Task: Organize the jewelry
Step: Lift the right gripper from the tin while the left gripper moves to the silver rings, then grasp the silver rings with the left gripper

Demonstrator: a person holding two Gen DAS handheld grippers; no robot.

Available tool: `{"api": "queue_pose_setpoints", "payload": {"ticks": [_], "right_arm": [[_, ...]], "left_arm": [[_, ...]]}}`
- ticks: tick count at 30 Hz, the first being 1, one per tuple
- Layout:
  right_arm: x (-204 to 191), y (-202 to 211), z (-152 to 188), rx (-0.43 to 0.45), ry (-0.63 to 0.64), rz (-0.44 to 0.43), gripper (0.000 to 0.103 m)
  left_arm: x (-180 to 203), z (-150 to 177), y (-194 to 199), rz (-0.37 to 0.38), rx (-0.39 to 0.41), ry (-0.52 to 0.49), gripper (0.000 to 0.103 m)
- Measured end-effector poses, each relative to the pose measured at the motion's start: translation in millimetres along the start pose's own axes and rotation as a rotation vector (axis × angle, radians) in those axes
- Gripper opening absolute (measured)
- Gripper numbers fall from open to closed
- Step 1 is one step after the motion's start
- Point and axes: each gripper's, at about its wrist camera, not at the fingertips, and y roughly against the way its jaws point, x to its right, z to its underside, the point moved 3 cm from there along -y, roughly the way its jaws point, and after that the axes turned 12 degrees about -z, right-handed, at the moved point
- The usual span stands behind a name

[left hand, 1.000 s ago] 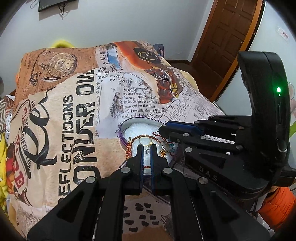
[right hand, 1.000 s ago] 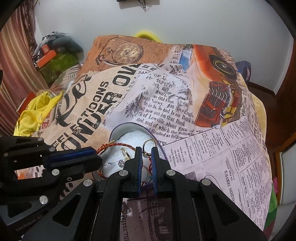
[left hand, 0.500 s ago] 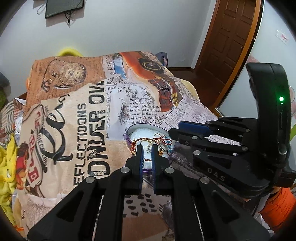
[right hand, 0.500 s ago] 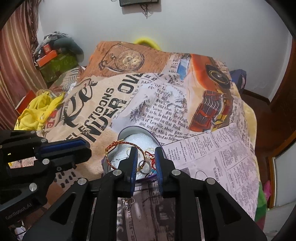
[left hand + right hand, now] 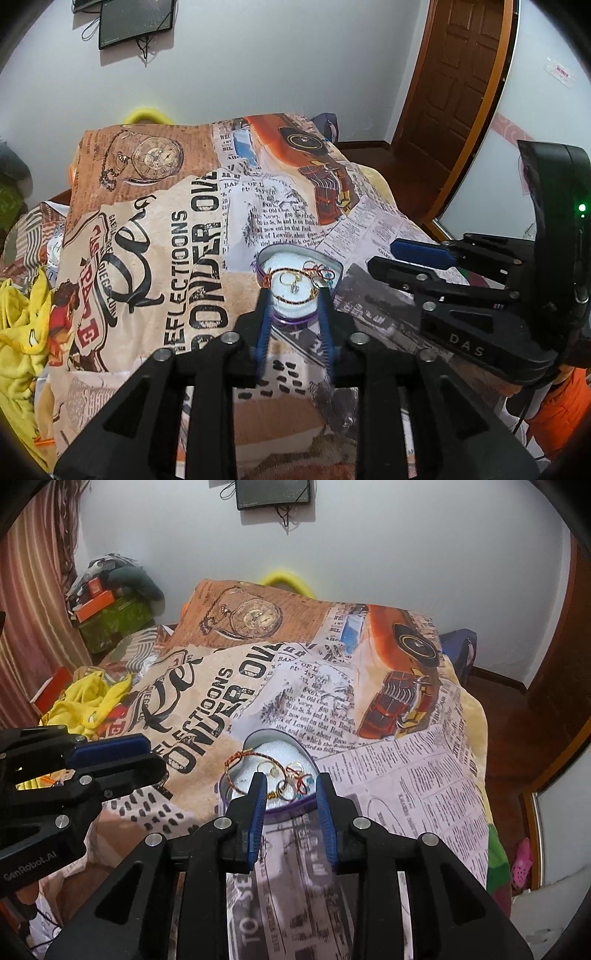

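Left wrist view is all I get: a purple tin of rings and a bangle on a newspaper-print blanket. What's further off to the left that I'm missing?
Observer: A striped curtain hangs along that side; only the right wrist view shows it.
Operator: And on the floor at the other side of the bed?
Observer: A pink shoe lies there, low at the right edge of the right wrist view.
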Motion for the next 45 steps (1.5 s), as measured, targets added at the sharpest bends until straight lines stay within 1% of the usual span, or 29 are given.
{"api": "queue_pose_setpoints", "payload": {"ticks": [1, 5, 11, 15, 19, 26, 29, 32, 37, 41, 43, 45], "right_arm": [[0.5, 0.8, 2.4, -0.002, -0.002, 0.002, 0.026], [2.5, 3.0, 12.7, -0.007, -0.011, 0.006, 0.038], [11.7, 0.9, 31.4, -0.038, -0.029, 0.020, 0.039], [20.0, -0.1, 43.3, -0.060, -0.040, 0.036, 0.039], [28.3, -1.1, 52.9, -0.075, -0.058, 0.034, 0.039], [39.9, -4.7, 64.8, -0.093, -0.071, 0.034, 0.039], [44.3, -5.5, 66.2, -0.093, -0.080, 0.027, 0.039], [46.4, -6.3, 67.1, -0.090, -0.086, 0.018, 0.039], [48.1, -9.3, 68.2, -0.090, -0.096, 0.005, 0.039], [47.0, -12.5, 69.0, -0.095, -0.101, -0.001, 0.039], [46.2, -13.6, 69.0, -0.097, -0.100, -0.002, 0.039], [44.9, -14.3, 69.0, -0.099, -0.098, -0.002, 0.039]], "left_arm": [[0.8, 2.3, -0.4, 0.000, -0.004, -0.002, 0.030], [4.1, 13.6, -8.8, 0.009, -0.042, -0.006, 0.031], [14.2, 33.6, -36.4, 0.029, -0.139, -0.010, 0.032], [30.8, 43.5, -50.5, 0.026, -0.179, -0.054, 0.032], [46.2, 49.0, -64.6, 0.038, -0.213, -0.083, 0.039], [59.4, 53.4, -90.2, 0.042, -0.272, -0.097, 0.039], [57.7, 51.6, -96.8, 0.041, -0.270, -0.083, 0.039], [56.3, 48.5, -101.9, 0.061, -0.268, -0.066, 0.039], [59.4, 47.1, -105.1, 0.073, -0.250, -0.077, 0.039], [57.7, 46.5, -105.2, 0.075, -0.244, -0.066, 0.039], [57.4, 46.6, -104.7, 0.071, -0.239, -0.066, 0.031], [57.1, 47.0, -103.7, 0.070, -0.236, -0.069, 0.028]]}}
